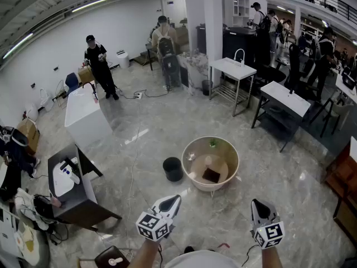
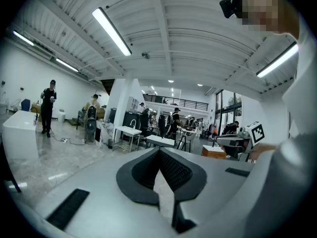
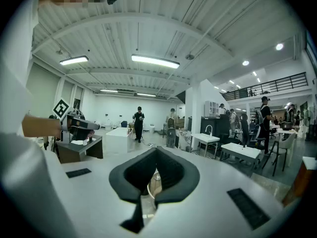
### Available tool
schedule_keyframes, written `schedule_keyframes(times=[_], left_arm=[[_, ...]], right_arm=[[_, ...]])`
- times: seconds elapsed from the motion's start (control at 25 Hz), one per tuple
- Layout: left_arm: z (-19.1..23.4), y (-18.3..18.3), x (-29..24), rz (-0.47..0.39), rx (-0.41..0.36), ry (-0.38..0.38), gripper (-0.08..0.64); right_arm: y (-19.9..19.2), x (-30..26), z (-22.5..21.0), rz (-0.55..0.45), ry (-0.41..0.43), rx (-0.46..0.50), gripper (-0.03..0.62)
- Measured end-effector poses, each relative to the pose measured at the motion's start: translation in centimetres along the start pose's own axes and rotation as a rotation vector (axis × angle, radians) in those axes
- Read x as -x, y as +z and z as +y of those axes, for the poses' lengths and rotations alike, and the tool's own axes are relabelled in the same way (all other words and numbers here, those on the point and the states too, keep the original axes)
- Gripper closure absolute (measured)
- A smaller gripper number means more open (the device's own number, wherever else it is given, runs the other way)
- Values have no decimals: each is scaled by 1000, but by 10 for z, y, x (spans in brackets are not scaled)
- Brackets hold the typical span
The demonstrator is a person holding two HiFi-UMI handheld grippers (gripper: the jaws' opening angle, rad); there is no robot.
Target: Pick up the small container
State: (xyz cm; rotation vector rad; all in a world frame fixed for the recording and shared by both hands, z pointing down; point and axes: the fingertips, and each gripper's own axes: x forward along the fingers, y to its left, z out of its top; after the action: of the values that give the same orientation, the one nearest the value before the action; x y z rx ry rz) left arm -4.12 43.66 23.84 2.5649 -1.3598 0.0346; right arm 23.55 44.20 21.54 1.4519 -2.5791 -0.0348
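A round beige table [image 1: 234, 166] stands on the marble floor ahead of me in the head view. On it lie a small dark square container [image 1: 211, 175], a pale beige item [image 1: 207, 162] and a little green sprig [image 1: 212, 143]. My left gripper [image 1: 174, 199] hovers low at the near left, short of the table, jaws shut and empty. My right gripper [image 1: 255, 204] is held at the near right, also shut with nothing in it. The left gripper view shows its own closed jaws [image 2: 159, 152] aimed out over the room. The right gripper view's closed jaws [image 3: 156, 155] point toward the beige table's rim [image 3: 148, 185].
A black bin [image 1: 173, 168] stands on the floor just left of the round table. A dark desk [image 1: 72, 191] is at my left, a white block [image 1: 85, 116] beyond it. White tables [image 1: 284, 98] and several people [image 1: 99, 66] fill the back. A cable [image 1: 134, 144] runs across the floor.
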Motion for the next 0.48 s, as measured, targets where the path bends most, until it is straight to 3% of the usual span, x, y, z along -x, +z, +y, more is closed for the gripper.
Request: schedule_keyframes(times=[0.48], left_arm=[[3, 5, 1, 5, -1, -9, 546]], right_arm=[[7, -2, 5, 0, 5, -4, 580]])
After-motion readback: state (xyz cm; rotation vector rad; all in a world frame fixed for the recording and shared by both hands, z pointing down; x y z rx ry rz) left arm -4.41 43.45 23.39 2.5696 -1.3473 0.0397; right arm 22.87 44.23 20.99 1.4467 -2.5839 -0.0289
